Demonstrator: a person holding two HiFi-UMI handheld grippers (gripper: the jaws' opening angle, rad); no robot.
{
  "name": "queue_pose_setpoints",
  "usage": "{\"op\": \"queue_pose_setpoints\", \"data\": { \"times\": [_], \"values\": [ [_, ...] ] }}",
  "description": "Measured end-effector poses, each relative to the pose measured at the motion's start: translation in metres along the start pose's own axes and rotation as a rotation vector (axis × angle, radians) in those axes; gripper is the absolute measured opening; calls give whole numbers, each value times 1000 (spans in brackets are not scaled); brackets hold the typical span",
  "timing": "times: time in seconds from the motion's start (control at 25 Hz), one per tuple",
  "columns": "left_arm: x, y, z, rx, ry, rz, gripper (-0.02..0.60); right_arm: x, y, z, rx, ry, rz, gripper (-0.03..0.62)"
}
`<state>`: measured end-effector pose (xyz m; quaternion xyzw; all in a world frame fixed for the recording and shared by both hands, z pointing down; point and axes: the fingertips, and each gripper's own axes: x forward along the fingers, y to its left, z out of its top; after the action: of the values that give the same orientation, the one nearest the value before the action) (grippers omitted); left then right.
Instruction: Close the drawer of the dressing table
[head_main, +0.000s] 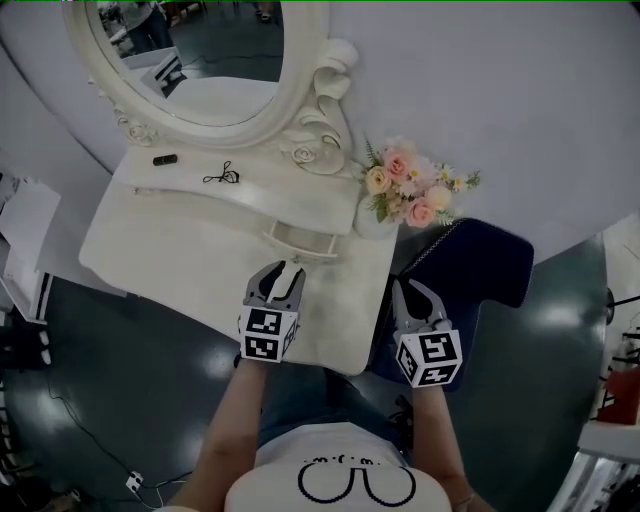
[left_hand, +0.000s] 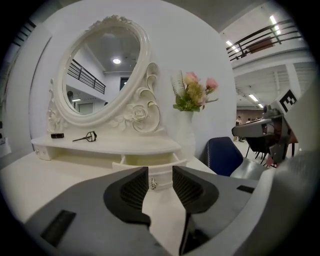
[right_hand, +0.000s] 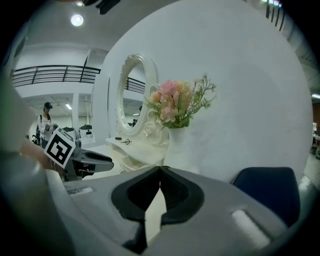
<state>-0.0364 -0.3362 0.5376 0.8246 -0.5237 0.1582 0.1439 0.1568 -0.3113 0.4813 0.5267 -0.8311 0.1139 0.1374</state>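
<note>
The white dressing table (head_main: 180, 250) carries an oval mirror (head_main: 200, 60). Its small drawer (head_main: 300, 243) stands pulled out under the shelf. My left gripper (head_main: 283, 267) hovers over the tabletop just in front of the drawer, open and empty. In the left gripper view the drawer front (left_hand: 150, 167) and its metal knob (left_hand: 152, 184) show through the gap of the left gripper (left_hand: 160, 175), still apart from it. My right gripper (head_main: 408, 289) hangs off the table's right edge, above the blue chair. In its own view the right gripper (right_hand: 160, 171) has its jaw tips meeting on nothing.
A vase of pink flowers (head_main: 410, 185) stands at the table's right rear corner. On the shelf lie an eyelash curler (head_main: 222, 177) and a small black object (head_main: 165, 159). A dark blue chair (head_main: 480, 265) sits right of the table. The person's torso is below.
</note>
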Motion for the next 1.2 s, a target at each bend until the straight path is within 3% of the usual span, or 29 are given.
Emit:
{"op": "queue_pose_setpoints", "data": {
  "times": [0.36, 0.52, 0.6, 1.2],
  "values": [
    [46, 16, -43, -55, 123, -17, 147, 38, -7, -26, 19, 88, -22, 3],
    [53, 20, -46, -65, 122, 4, 146, 42, -8, -29, 10, 106, -28, 3],
    [54, 22, -45, -66, 116, 15, 98, 42, -9, -29, 8, 111, -33, 3],
    [71, 20, -38, -67, 132, -25, 94, 45, -12, -32, 14, 123, -50, 4]
  ]
}}
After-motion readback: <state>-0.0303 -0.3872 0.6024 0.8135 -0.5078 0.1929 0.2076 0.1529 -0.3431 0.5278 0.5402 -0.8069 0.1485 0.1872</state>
